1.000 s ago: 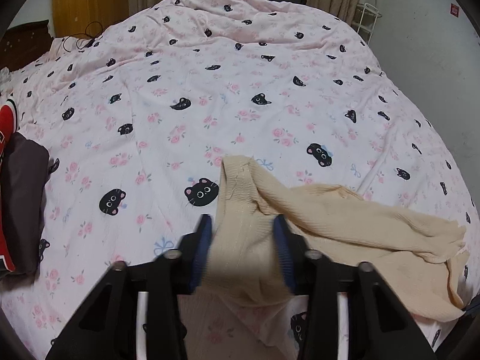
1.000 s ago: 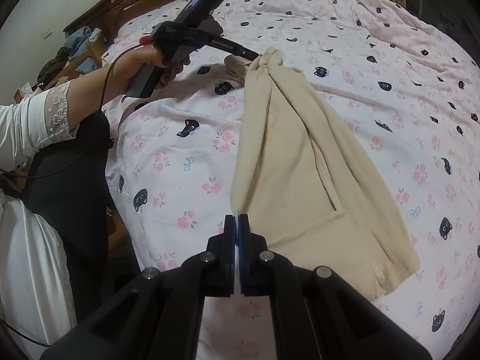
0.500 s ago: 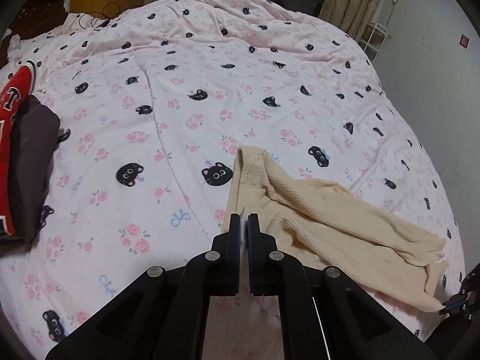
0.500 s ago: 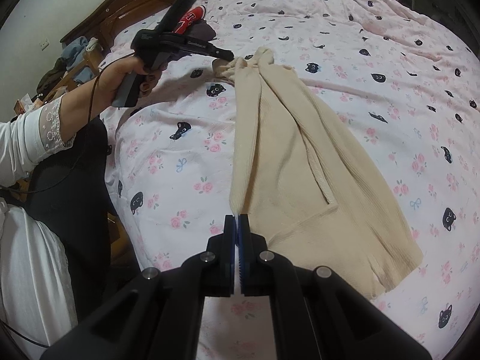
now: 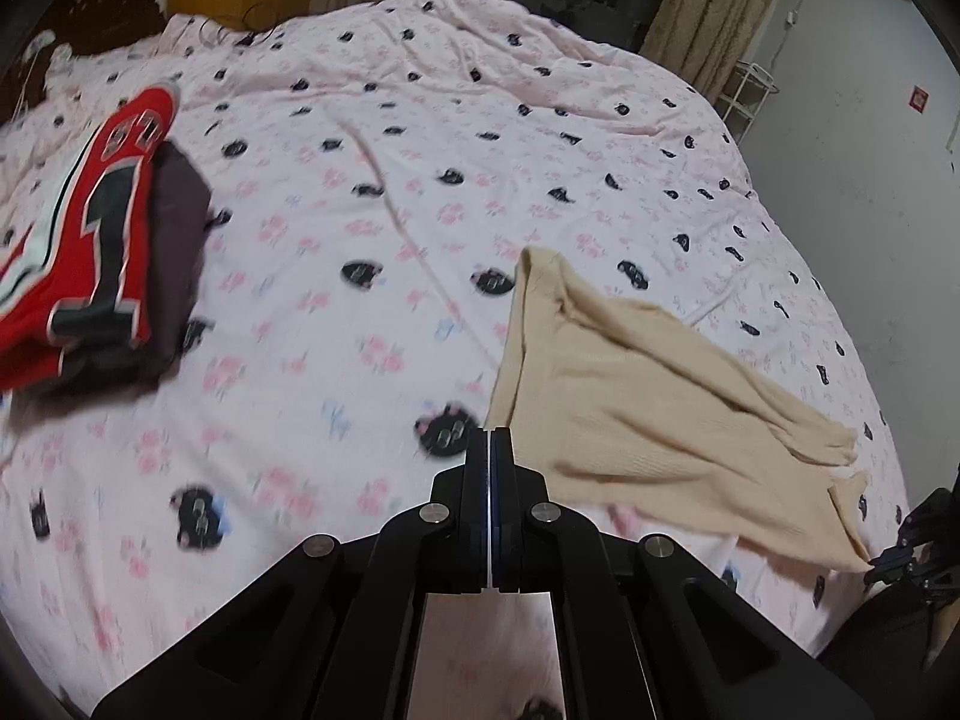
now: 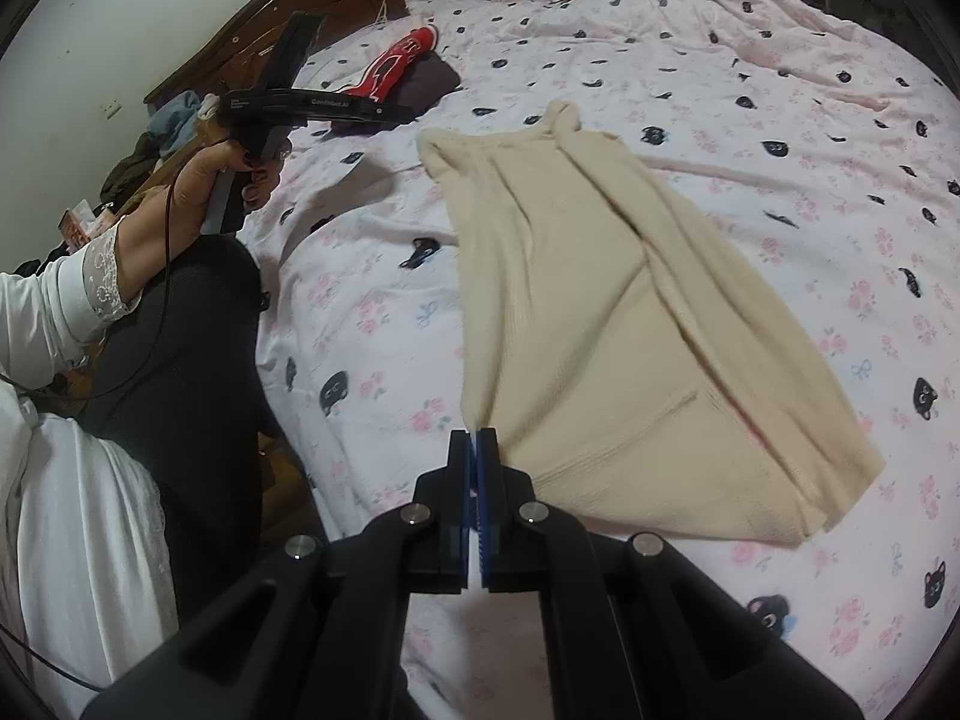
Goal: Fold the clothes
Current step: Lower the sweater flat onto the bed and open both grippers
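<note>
Now released from the left gripper (image 5: 491, 438), whose jaws are closed on nothing and lifted clear, the beige garment (image 6: 606, 324) lies flat on the bed (image 6: 780, 120), its near corner clamped in the closed right gripper (image 6: 474, 441).

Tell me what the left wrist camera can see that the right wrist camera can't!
Only the left wrist view shows the curtains, a white wire rack by the wall, and the big 1 on the red jersey.

Only the right wrist view shows the person's hand holding the left gripper, a lacy white sleeve, and the wooden headboard.

Both show the beige garment lying on the pink cat-print bedcover, and the red jersey on a dark garment.
</note>
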The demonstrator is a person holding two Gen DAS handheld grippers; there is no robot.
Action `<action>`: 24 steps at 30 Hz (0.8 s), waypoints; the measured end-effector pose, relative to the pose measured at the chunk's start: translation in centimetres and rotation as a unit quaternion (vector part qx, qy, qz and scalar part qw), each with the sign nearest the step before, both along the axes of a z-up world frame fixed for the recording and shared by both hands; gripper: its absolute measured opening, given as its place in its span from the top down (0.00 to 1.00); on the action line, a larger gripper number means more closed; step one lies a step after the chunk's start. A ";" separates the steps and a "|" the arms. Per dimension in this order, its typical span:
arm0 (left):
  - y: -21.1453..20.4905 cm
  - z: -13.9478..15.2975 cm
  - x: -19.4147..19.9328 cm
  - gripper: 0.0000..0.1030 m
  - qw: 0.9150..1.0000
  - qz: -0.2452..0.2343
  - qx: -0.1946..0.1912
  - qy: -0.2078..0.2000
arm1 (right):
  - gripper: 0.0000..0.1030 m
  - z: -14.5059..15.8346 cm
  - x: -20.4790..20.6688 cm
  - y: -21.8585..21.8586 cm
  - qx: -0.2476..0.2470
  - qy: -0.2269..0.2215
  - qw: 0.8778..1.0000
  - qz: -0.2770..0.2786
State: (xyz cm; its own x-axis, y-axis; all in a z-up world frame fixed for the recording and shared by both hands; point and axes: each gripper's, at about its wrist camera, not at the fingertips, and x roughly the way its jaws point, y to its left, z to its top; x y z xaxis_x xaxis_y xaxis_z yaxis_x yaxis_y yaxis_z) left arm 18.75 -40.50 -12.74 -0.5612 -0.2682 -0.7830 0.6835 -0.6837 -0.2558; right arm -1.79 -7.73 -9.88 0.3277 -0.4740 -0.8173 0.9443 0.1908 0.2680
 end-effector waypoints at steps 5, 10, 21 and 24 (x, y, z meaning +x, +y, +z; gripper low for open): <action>1.4 -0.2 1.5 1.00 1.000 -0.005 0.022 0.007 | 0.98 -0.6 1.6 0.8 0.014 -0.004 1.000 0.016; 2.7 0.3 1.1 0.98 0.999 -0.032 -0.013 0.001 | 0.98 -1.7 2.0 1.2 0.036 0.005 0.999 0.010; 1.9 -0.5 -3.0 0.47 0.989 -0.091 -0.109 -0.049 | 0.94 -1.5 -0.7 2.7 0.028 -0.024 0.998 -0.056; 2.3 -1.2 -4.0 0.47 0.984 -0.128 -0.111 -0.051 | 0.86 -0.7 -2.1 3.5 0.012 -0.038 0.996 -0.086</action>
State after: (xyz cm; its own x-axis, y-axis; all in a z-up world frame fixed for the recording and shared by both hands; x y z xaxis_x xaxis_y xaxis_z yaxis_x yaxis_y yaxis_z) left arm 14.74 -38.21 -13.93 -0.5541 -0.2989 -0.7769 0.4960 -0.8681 -0.0198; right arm -3.91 -4.18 -10.62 0.3045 -0.5092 -0.8050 0.9395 0.0215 0.3417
